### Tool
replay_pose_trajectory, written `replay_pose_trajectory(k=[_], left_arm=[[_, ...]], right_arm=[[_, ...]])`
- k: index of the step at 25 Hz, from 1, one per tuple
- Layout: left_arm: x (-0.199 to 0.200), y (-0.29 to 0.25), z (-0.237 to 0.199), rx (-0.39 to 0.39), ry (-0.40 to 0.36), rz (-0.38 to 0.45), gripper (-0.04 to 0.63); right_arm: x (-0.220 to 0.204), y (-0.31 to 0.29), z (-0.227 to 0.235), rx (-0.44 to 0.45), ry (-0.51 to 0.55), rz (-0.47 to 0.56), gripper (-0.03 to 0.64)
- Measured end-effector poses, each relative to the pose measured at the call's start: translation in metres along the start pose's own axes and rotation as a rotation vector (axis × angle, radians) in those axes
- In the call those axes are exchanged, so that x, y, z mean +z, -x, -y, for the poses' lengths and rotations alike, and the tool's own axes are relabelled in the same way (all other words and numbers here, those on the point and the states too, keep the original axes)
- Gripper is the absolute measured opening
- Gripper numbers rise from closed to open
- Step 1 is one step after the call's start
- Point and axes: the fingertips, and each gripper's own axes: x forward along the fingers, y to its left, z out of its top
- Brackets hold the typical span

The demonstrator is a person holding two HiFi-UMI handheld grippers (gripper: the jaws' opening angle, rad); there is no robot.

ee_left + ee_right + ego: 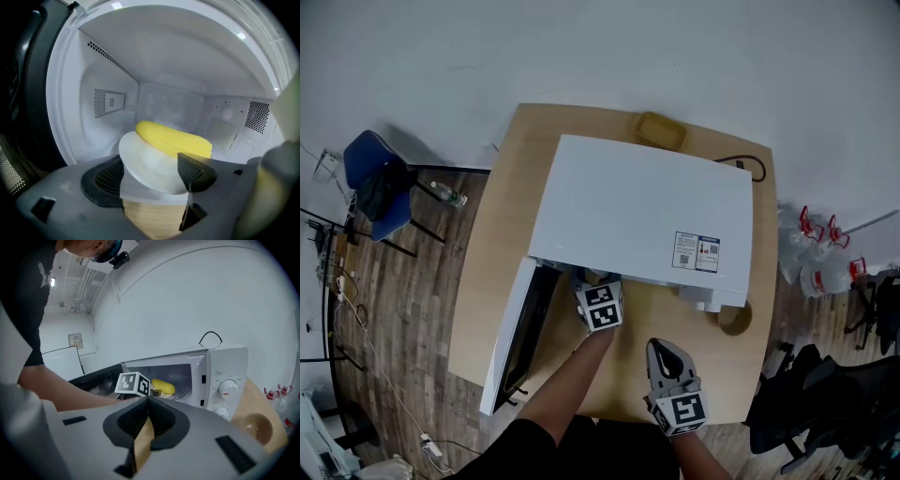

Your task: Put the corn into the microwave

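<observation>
A yellow corn cob (173,138) lies on a white plate (150,161) inside the white microwave (637,216), whose door (517,333) hangs open to the left. My left gripper (152,176) reaches into the cavity with its jaws open. The plate's near rim lies between the pads, which do not press on it. In the head view only its marker cube (598,305) shows at the opening. My right gripper (666,352) hovers over the table's front edge, shut and empty (148,401). From there the corn (163,386) shows inside the microwave (225,376).
A wooden bowl (735,317) stands on the table (502,234) by the microwave's front right corner. A shallow brown tray (661,130) and a black cable (750,167) lie behind the microwave. A blue chair (375,183) stands on the floor to the left.
</observation>
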Motion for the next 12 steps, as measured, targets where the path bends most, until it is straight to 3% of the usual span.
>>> replay_pose_trajectory(k=[5,9,12], left_arm=[[0.0,0.004,-0.008,0.055,-0.009,-0.02,0.342],[0.001,0.0,-0.003,0.063,-0.093,0.004,0.348],[-0.004,-0.009,0.003,0.024,-0.053,-0.009,0.348]], right_arm=[[-0.001,0.002,0.001,-0.001,0.001,0.007,0.058],[-0.001,0.002,0.002,0.004,0.004,0.003,0.058],[-0.002,0.002,0.004,0.002,-0.001,0.005,0.058]])
